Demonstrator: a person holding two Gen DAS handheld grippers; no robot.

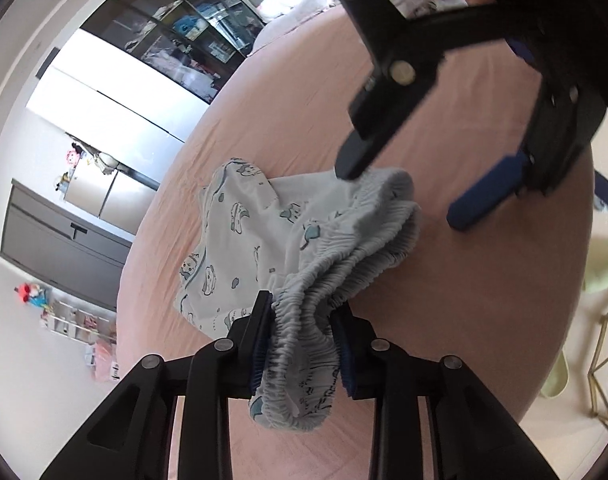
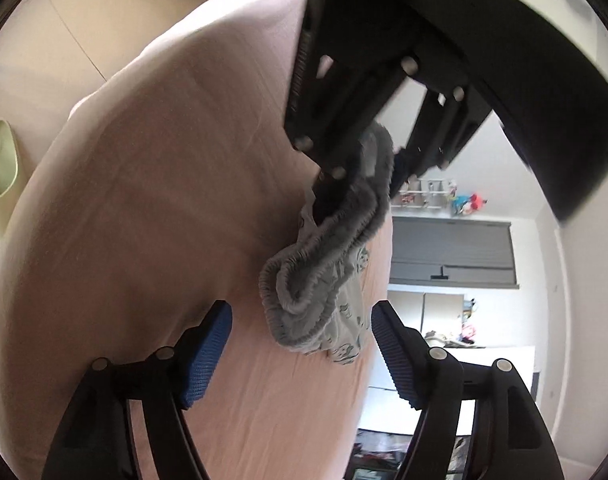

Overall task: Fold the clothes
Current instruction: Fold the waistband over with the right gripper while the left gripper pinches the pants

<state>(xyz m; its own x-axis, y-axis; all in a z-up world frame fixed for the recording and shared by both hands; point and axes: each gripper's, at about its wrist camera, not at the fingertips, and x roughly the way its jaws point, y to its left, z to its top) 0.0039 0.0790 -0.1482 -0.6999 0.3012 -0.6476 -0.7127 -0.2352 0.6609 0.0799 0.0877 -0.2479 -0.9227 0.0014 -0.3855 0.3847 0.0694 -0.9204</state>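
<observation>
Shorts (image 1: pixel 260 240), pale w/ cartoon print, lie bunched on pink sheet (image 1: pixel 296 120), elastic waistband pinched btwn left gripper (image 1: pixel 304 344) jaws. Right gripper (image 2: pixel 300 340) jaws spread wide, waistband just ahead, not gripped.

shorts (image 1: pixel 264 236): soft printed cloth, ribbed elastic waistband | bed sheet (image 1: pixel 304 100): matt pink woven cloth | left gripper (image 1: pixel 304 344): matt black plastic, ridged blue rubbery pads, dull metal pins | right gripper (image 2: pixel 300 352): same build
</observation>
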